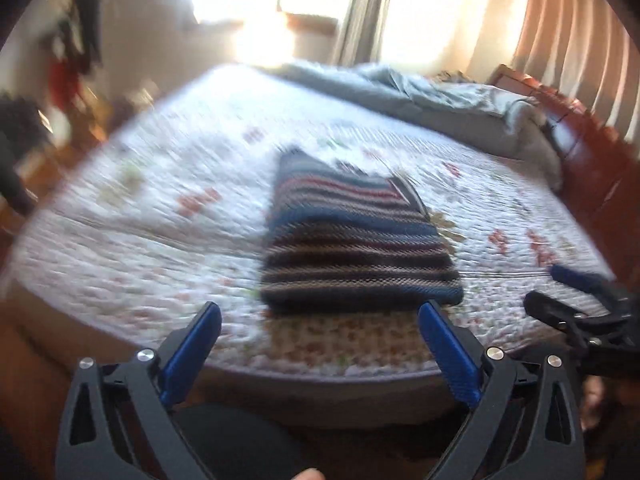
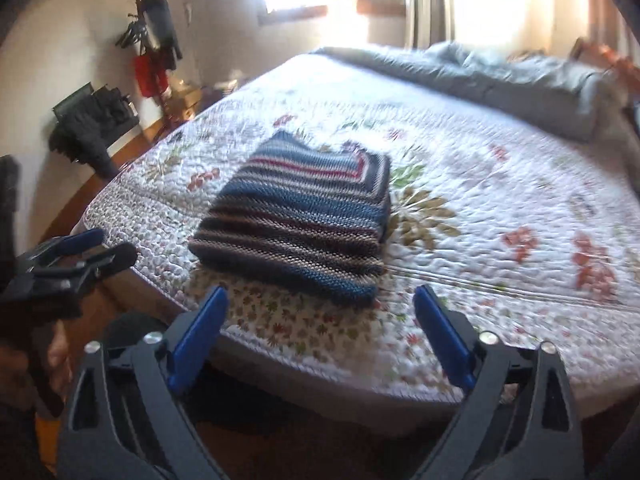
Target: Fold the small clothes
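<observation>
A striped knit sweater (image 1: pixel 352 236), in blue, brown and red bands, lies folded into a compact rectangle on the floral quilt (image 1: pixel 160 184) of a bed. It also shows in the right wrist view (image 2: pixel 304 220). My left gripper (image 1: pixel 320 312) is open and empty, just short of the sweater's near edge. My right gripper (image 2: pixel 320 296) is open and empty, also just short of the near edge. Each gripper shows in the other's view: the right gripper (image 1: pixel 568 296) at the right, the left gripper (image 2: pixel 96 244) at the left.
A rumpled grey-blue blanket (image 2: pixel 500 72) lies along the far side of the bed. A wooden bed frame (image 1: pixel 592 160) runs on the right. A coat rack (image 2: pixel 152 48) and dark bags (image 2: pixel 92 120) stand by the wall at left. The quilt's near edge (image 2: pixel 320 364) is below the grippers.
</observation>
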`<action>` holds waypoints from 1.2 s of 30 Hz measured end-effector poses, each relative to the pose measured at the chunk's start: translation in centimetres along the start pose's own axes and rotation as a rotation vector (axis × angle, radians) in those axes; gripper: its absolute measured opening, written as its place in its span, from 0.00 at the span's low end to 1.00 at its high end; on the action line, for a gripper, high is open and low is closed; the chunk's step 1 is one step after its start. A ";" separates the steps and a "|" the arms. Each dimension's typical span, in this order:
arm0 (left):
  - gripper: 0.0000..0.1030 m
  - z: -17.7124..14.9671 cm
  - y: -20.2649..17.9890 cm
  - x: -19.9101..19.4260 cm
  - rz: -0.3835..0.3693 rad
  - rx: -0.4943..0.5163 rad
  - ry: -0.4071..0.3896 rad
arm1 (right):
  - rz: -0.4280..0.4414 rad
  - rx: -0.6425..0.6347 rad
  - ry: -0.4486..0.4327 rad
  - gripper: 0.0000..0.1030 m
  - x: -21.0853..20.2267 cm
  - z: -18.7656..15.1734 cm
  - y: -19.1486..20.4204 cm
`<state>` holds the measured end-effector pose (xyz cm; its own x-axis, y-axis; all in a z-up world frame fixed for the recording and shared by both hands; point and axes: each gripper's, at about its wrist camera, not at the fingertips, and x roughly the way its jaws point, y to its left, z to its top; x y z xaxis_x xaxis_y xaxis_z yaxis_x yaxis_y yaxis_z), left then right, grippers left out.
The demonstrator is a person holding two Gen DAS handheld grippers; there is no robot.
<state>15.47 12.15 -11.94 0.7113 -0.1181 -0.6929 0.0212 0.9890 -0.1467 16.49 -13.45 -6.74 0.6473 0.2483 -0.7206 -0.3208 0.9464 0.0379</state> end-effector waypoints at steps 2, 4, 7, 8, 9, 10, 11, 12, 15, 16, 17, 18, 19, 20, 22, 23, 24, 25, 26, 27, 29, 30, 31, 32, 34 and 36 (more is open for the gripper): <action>0.96 -0.9 -1.0 -2.5 -0.020 -0.013 -0.026 | -0.040 0.022 -0.018 0.96 -1.9 -1.1 0.8; 0.96 -1.6 -1.5 -4.0 -0.027 -0.036 -0.017 | -0.073 0.044 -0.032 0.97 -3.3 -2.1 1.4; 0.96 -2.4 -2.3 -5.6 0.016 -0.013 0.036 | -0.115 0.095 -0.047 0.97 -5.1 -3.4 1.6; 0.96 -2.8 -2.7 -6.6 0.029 -0.001 0.037 | -0.117 0.100 -0.045 0.97 -5.5 -3.6 1.7; 0.96 -3.0 -2.9 -7.1 0.034 0.001 0.035 | -0.106 0.108 -0.039 0.97 -6.0 -3.9 1.6; 0.96 -3.2 -3.0 -7.9 0.029 0.001 0.027 | -0.107 0.113 -0.036 0.97 -6.5 -4.1 1.5; 0.96 -3.4 -3.0 -8.4 0.022 -0.003 0.017 | -0.106 0.115 -0.039 0.97 -6.8 -4.3 1.5; 0.96 -3.5 -3.1 -8.9 0.020 -0.010 0.010 | -0.109 0.117 -0.051 0.97 -7.2 -4.5 1.5; 0.96 -3.5 -2.6 -9.8 0.010 -0.043 0.020 | -0.114 0.119 -0.063 0.97 -8.2 -5.1 1.7; 0.96 -3.5 -2.5 -9.9 0.006 -0.054 0.029 | -0.103 0.119 -0.063 0.97 -8.5 -5.2 1.8; 0.96 -3.6 -2.6 -10.1 0.000 -0.055 0.033 | -0.100 0.119 -0.067 0.97 -8.8 -5.3 1.8; 0.96 -3.6 -2.7 -10.2 -0.006 -0.054 0.033 | -0.100 0.117 -0.074 0.97 -9.1 -5.4 1.9; 0.96 -3.7 -2.9 -10.5 -0.003 -0.050 0.029 | -0.100 0.113 -0.084 0.97 -9.3 -5.4 2.1; 0.96 -3.7 -3.0 -10.6 0.002 -0.044 0.026 | -0.105 0.106 -0.092 0.97 -9.6 -5.5 2.2; 0.96 -3.8 -3.4 -10.8 0.001 -0.041 0.028 | -0.111 0.099 -0.102 0.97 -9.9 -5.5 2.4; 0.96 -3.8 -3.5 -10.8 0.001 -0.042 0.028 | -0.108 0.100 -0.111 0.97 -10.1 -5.5 2.4; 0.96 -3.8 -3.6 -10.8 0.001 -0.041 0.028 | -0.108 0.099 -0.114 0.97 -10.3 -5.5 2.4; 0.96 -3.8 -3.6 -10.8 0.004 -0.038 0.025 | -0.108 0.098 -0.115 0.97 -10.4 -5.4 2.4; 0.96 -3.9 -3.7 -10.8 0.017 -0.037 0.021 | -0.108 0.098 -0.115 0.97 -10.4 -5.5 2.4; 0.96 -3.8 -3.8 -10.8 0.027 -0.037 0.024 | -0.104 0.101 -0.114 0.97 -10.4 -5.5 2.4; 0.96 -3.8 -3.9 -10.6 0.030 -0.035 0.030 | -0.101 0.105 -0.111 0.97 -10.4 -5.5 2.4; 0.96 -3.8 -4.0 -10.6 0.038 -0.035 0.030 | -0.102 0.106 -0.110 0.97 -10.3 -5.5 2.4; 0.96 -3.8 -4.1 -10.5 0.048 -0.035 0.032 | -0.104 0.107 -0.108 0.97 -10.2 -5.4 2.4; 0.96 -3.8 -4.1 -10.4 0.061 -0.033 0.031 | -0.102 0.108 -0.104 0.97 -10.1 -5.4 2.3; 0.96 -3.7 -4.4 -10.2 0.084 -0.027 0.037 | -0.102 0.115 -0.100 0.97 -9.9 -5.5 2.1; 0.96 -3.7 -4.6 -10.2 0.097 -0.019 0.038 | -0.101 0.121 -0.094 0.97 -9.5 -5.4 1.9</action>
<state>5.52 8.47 -6.80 0.6819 -0.0259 -0.7310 -0.0599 0.9940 -0.0911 5.94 -15.16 -3.56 0.7354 0.1640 -0.6575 -0.1696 0.9839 0.0557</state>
